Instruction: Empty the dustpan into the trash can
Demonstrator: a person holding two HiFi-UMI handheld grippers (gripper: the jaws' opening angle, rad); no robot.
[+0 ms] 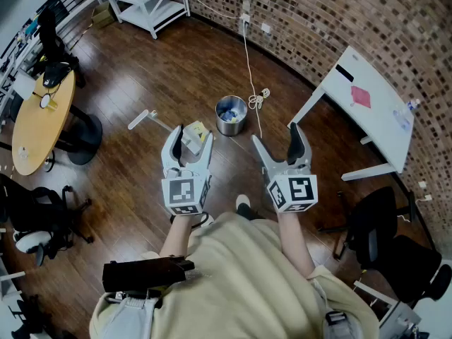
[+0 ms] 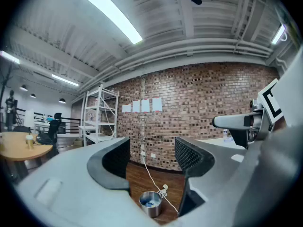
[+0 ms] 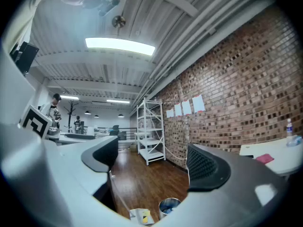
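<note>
We hold both tools level above the wooden floor, and neither has anything in it. The left hand-held gripper has its jaws partly spread, and its own view shows only bare floor and wall between them. The right hand-held gripper stands spread as wide as it goes, also around nothing. The dustpan lies on the floor below and just ahead of the left hand-held gripper. From above it shows in the gap between that tool's jaws, though it sits well beneath them and is not touched. What looks like its handle runs out to the left of the left hand-held gripper, pointing away from the trash can, so the pan's long axis crosses our line of reach rather than following it. The can stands open on the floor ahead of both tools, roughly between them, just beside the pan's right edge, with some scraps already inside. From the right hand-held gripper, pan and can both lie ahead, down and to the left. We judge that the left hand is much the nearer to the pan and its handle. The pick-up, which has not begun, would likely mean lowering that tool and turning it to meet the handle crosswise. After that, only a short carry to the right would bring the pan over the can.
</note>
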